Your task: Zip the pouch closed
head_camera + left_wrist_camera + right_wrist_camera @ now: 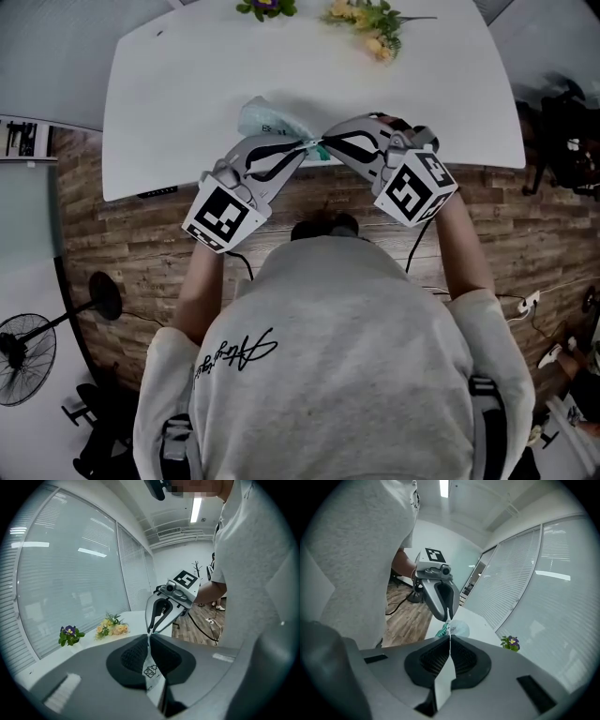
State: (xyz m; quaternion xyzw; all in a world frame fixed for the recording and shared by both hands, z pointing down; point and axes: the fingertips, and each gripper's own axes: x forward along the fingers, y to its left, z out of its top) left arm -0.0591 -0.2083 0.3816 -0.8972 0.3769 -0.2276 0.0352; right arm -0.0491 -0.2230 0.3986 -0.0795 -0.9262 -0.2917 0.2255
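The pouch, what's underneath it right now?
The white table, near its front edge, shows below the pouch. The patch straight beneath is covered, so whether it rests there or hangs free is unclear.

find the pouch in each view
Head view: pouch at the table's near edge, between left claw and right claw.
Left gripper view: bottom centre, clamped in the left claw.
Right gripper view: centre, just past the right claw gripping it.
Shared landmark: purple flower on the table.

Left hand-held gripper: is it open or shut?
Shut. The left hand-held gripper pinches the pouch, whose printed edge sits squeezed flat between its closed jaws.
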